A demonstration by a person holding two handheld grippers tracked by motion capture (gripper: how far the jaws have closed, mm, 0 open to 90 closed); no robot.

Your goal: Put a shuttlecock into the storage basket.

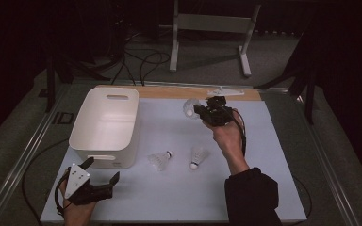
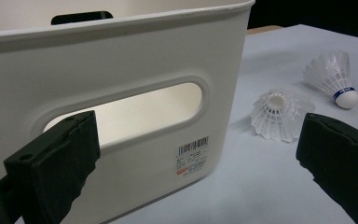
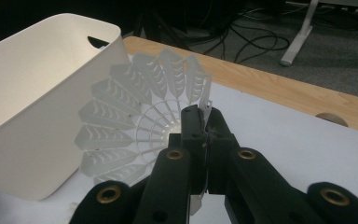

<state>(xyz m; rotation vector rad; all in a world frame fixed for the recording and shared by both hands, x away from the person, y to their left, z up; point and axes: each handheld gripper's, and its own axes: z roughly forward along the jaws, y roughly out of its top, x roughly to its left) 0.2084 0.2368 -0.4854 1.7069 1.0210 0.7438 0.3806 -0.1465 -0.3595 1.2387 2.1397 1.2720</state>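
Three shuttlecocks: one (image 3: 135, 126) is being pinched by its skirt in the right gripper (image 3: 204, 135), for carrying to the bin (image 1: 104, 123).
Left gripper (image 2: 191, 154): being held open, idle beside the bin.

R hand-held gripper (image 1: 199, 111) is up over the table's (image 1: 264, 141) far side, pinching a white shuttlecock (image 1: 190, 108) near the white bin (image 1: 104, 123). Two more shuttlecocks (image 1: 160, 160) (image 1: 197, 156) lie mid-table. L hand-held gripper (image 1: 104, 170) sits w/ jaws apart by the bin's near corner.
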